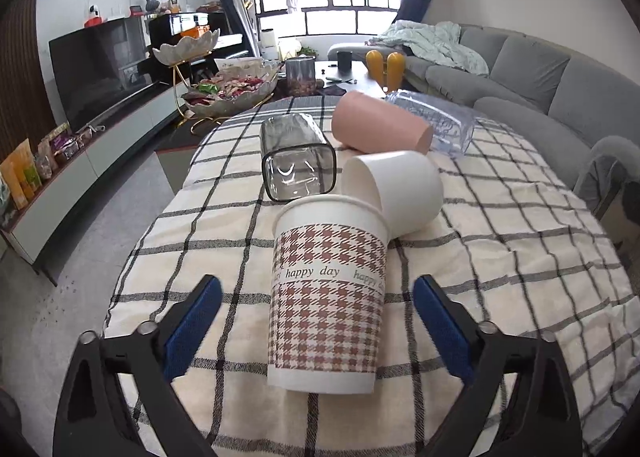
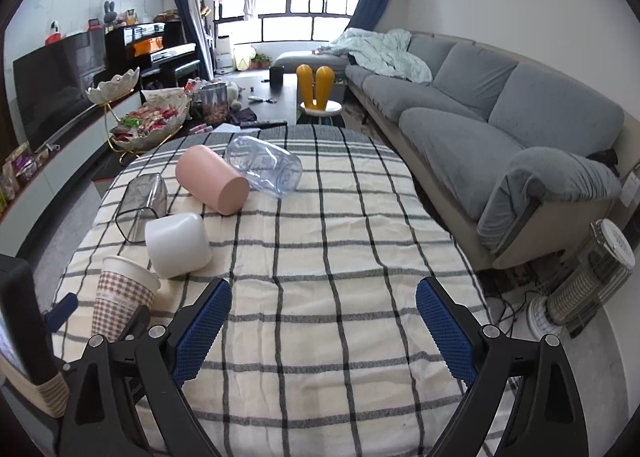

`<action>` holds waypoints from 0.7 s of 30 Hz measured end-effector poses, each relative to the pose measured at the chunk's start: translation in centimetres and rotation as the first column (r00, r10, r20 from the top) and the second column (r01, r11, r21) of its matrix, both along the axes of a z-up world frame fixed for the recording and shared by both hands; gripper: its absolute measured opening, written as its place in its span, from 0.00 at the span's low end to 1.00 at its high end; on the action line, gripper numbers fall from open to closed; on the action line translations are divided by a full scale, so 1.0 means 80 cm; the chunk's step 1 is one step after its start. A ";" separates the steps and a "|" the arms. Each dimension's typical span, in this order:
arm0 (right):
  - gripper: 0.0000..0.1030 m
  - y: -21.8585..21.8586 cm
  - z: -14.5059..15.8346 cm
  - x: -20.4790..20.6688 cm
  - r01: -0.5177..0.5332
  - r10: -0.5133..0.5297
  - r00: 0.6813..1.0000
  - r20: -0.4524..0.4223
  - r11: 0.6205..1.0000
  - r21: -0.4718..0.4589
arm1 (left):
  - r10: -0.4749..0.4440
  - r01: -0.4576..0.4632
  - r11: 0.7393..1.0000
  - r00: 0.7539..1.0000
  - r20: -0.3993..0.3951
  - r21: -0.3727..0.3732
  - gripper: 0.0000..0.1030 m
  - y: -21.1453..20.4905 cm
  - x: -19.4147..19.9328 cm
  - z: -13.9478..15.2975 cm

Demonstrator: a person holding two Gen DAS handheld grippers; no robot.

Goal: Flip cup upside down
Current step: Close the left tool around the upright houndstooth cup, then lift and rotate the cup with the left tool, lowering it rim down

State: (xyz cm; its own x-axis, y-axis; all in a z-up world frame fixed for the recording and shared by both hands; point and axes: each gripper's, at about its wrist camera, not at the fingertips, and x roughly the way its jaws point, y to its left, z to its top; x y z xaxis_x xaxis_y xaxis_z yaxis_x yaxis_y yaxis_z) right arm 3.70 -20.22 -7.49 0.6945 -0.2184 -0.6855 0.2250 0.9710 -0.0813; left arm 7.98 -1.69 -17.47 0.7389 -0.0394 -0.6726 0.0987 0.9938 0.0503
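Note:
A houndstooth paper cup (image 1: 328, 297) printed "happy day" stands upright, mouth up, on the checked tablecloth (image 1: 500, 257). My left gripper (image 1: 318, 305) is open, its blue fingers on either side of the cup and apart from it. The same cup shows at the left of the right wrist view (image 2: 120, 297). A white cup (image 1: 400, 189), a pink cup (image 1: 376, 123), a grey square glass cup (image 1: 296, 157) and a clear plastic cup (image 1: 440, 121) lie on their sides behind it. My right gripper (image 2: 324, 317) is open and empty over bare cloth.
A snack bowl on a gold stand (image 1: 232, 89) sits past the table's far left corner. A grey sofa (image 2: 500, 125) runs along the right, with a heater (image 2: 592, 277) on the floor. A TV cabinet (image 1: 80, 161) lines the left wall.

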 end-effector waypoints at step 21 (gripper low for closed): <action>0.91 -0.008 0.019 -0.001 0.010 -0.007 0.999 -0.035 0.995 0.102 | -0.050 0.046 0.999 0.976 -0.211 -0.023 0.59 0.002 0.004 0.025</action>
State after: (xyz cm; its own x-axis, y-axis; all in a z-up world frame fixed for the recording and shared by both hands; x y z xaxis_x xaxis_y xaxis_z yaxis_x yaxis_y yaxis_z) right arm 3.65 -20.90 -5.97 0.6686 -0.1518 -0.7280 0.2321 0.9726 0.0104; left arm 8.33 -1.55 -15.45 0.5769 -0.0852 -0.8123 0.1529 0.9882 0.0050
